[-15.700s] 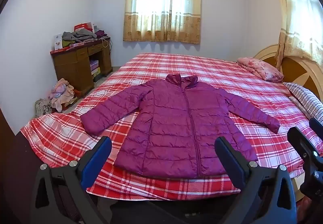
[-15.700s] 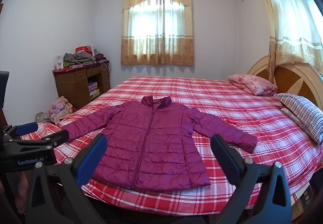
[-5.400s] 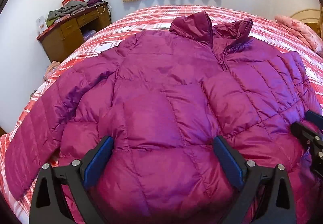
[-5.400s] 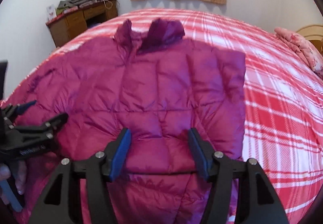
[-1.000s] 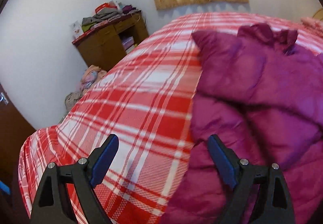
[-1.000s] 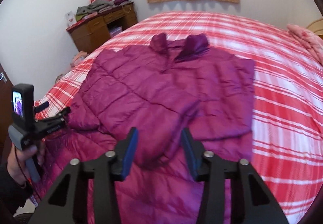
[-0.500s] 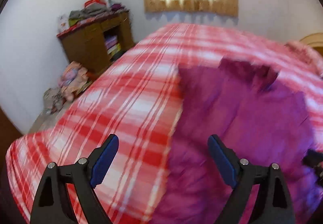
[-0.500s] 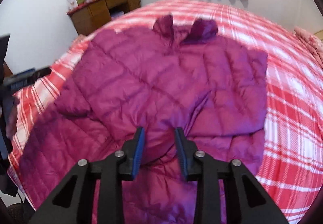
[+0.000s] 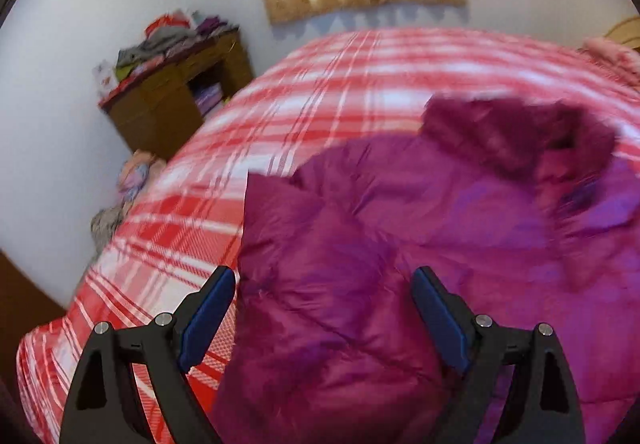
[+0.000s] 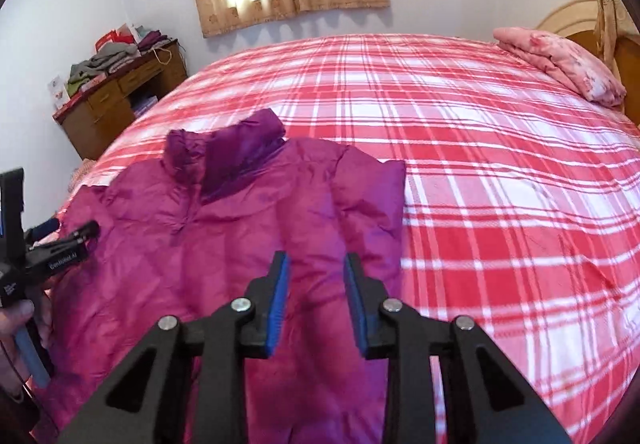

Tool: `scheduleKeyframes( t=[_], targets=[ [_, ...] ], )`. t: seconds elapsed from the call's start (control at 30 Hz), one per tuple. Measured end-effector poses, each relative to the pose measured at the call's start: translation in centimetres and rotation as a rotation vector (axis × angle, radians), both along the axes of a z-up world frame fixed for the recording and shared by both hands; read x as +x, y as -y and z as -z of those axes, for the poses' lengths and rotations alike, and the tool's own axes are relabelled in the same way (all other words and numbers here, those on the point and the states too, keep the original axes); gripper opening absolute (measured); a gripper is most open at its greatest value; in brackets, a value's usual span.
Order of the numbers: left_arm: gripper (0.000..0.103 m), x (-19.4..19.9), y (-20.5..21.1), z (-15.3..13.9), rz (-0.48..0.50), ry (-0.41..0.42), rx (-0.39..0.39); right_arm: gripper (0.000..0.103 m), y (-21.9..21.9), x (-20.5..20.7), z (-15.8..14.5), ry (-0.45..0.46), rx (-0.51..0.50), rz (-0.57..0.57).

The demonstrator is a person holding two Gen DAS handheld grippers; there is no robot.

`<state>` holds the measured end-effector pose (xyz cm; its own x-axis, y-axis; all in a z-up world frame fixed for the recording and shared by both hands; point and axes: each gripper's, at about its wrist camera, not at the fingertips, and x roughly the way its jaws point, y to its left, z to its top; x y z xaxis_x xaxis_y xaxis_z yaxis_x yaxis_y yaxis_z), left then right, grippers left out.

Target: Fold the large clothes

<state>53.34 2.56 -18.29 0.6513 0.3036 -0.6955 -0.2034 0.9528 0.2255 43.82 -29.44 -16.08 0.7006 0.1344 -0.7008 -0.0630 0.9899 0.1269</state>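
Bedroom with a curtained window, and below it a red plaid bed (image 10: pixel 500 164) serving as the folding surface. Closest in, right hand-held gripper (image 10: pixel 316 296): jaws narrowed to a modest gap, having just been closing, yet pinching nothing. Only quilted cloth seen through the gap, lying flat beneath. Probably narrowed to press or smooth rather than to lift. Left hand-held gripper (image 9: pixel 320 318): spread wide, empty, poised over the near left edge of the garment, likely kept wide to take a thick bite of padding.

Directly ahead of and under both, purple puffer jacket (image 10: pixel 224 244), spread on the near part of the bed. No sleeve sticking out on either side, apparently tucked inward so that the sides run straight, a shape suited to a hem-to-collar fold next. Beyond the fingertips, collar (image 10: pixel 236 148) standing up at the far end. Off to the right of the right hand-held gripper, only plaid bedcover, leaving room to work.
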Motion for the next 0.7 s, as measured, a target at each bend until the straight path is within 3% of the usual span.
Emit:
scheduleKeyframes(
  t=[0.17, 0.23, 0.57, 0.7],
  targets=[
    [0.091, 0.8, -1.1, 1.8, -0.012, -0.028, -0.057, 0.031, 0.1, 1.5, 3.2, -0.05, -0.029, -0.014],
    [0.097, 0.9, -1.3, 2.2, -0.029, -0.035, -0.06, 0.031, 0.5, 1.6, 4.1, -0.056, -0.018, -0.011],
    [0.102, 1.0, -3.5, 3.1, -0.061, -0.052, -0.214, 0.03, 0.4, 1.4, 4.4, -0.043, -0.035, 0.0],
    [0.102, 1.0, -3.3, 2.7, -0.059, -0.049, -0.207, 0.03, 0.2, 1.7, 4.6, -0.046, -0.048, 0.0]
  ],
)
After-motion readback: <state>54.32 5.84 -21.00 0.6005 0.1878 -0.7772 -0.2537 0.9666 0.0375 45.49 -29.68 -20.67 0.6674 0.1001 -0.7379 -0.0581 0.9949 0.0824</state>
